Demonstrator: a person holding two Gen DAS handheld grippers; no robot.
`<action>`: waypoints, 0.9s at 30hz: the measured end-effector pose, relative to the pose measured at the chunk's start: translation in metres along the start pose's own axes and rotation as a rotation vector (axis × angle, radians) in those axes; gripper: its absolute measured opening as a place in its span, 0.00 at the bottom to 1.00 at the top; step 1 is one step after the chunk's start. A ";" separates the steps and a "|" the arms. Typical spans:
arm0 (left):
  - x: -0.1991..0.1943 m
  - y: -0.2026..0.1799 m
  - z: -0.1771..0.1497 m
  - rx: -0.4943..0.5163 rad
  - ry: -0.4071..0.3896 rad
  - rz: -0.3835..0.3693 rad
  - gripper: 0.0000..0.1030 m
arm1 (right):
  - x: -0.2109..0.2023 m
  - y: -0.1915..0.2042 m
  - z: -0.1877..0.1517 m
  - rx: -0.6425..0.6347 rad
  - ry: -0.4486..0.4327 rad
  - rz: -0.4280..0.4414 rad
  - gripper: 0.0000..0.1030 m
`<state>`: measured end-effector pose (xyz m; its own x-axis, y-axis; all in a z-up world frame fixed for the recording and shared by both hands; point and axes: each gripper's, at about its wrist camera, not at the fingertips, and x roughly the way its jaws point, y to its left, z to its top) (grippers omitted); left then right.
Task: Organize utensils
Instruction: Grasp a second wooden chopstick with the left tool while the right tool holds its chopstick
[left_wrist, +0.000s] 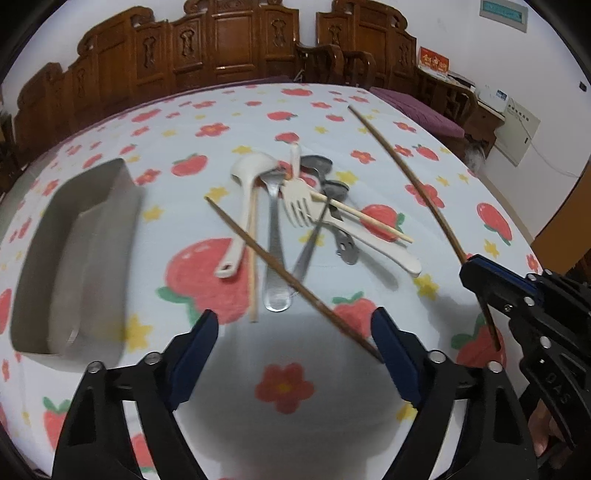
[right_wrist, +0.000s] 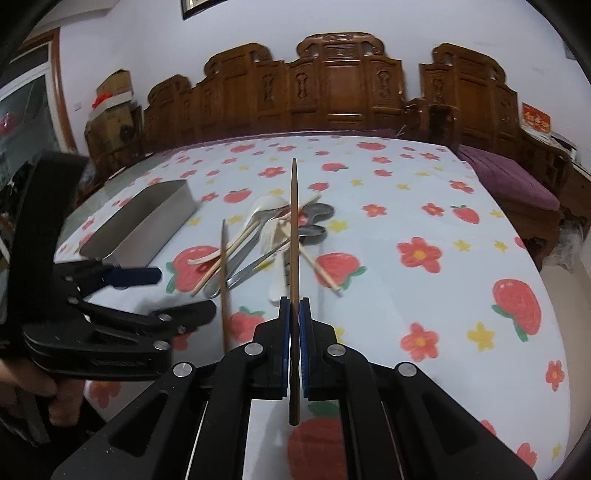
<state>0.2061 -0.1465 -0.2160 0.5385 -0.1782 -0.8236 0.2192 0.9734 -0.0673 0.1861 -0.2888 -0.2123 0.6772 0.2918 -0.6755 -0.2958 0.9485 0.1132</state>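
Note:
My right gripper (right_wrist: 294, 301) is shut on a dark brown chopstick (right_wrist: 294, 221) and holds it above the table; both also show in the left wrist view, the gripper (left_wrist: 480, 275) at the right and the chopstick (left_wrist: 406, 173). My left gripper (left_wrist: 293, 325) is open and empty, its jaws either side of the near end of a second dark chopstick (left_wrist: 288, 277), (right_wrist: 224, 280). A pile of utensils (left_wrist: 295, 206), (right_wrist: 277, 232) lies mid-table: white spoons, a white fork, metal spoons and light chopsticks. A metal tray (left_wrist: 74, 258), (right_wrist: 144, 218) stands at the left.
The table has a white cloth (left_wrist: 288, 387) printed with strawberries and flowers. Carved wooden chairs (right_wrist: 332, 92) line the far edge. A purple cushion (right_wrist: 517, 184) lies on a bench at the right. The left gripper (right_wrist: 122, 295) shows in the right wrist view.

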 end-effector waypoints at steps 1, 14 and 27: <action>0.005 -0.002 0.000 -0.006 0.012 -0.001 0.67 | 0.000 -0.002 0.000 0.005 -0.001 -0.005 0.06; 0.022 -0.013 -0.005 0.018 0.063 0.059 0.34 | 0.003 -0.006 0.000 0.025 -0.006 -0.011 0.06; -0.001 0.010 -0.020 -0.003 0.096 0.023 0.06 | 0.005 0.003 -0.002 0.006 0.003 0.005 0.06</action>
<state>0.1914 -0.1333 -0.2273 0.4630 -0.1416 -0.8749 0.2052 0.9775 -0.0496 0.1874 -0.2847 -0.2163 0.6741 0.2959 -0.6768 -0.2950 0.9479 0.1207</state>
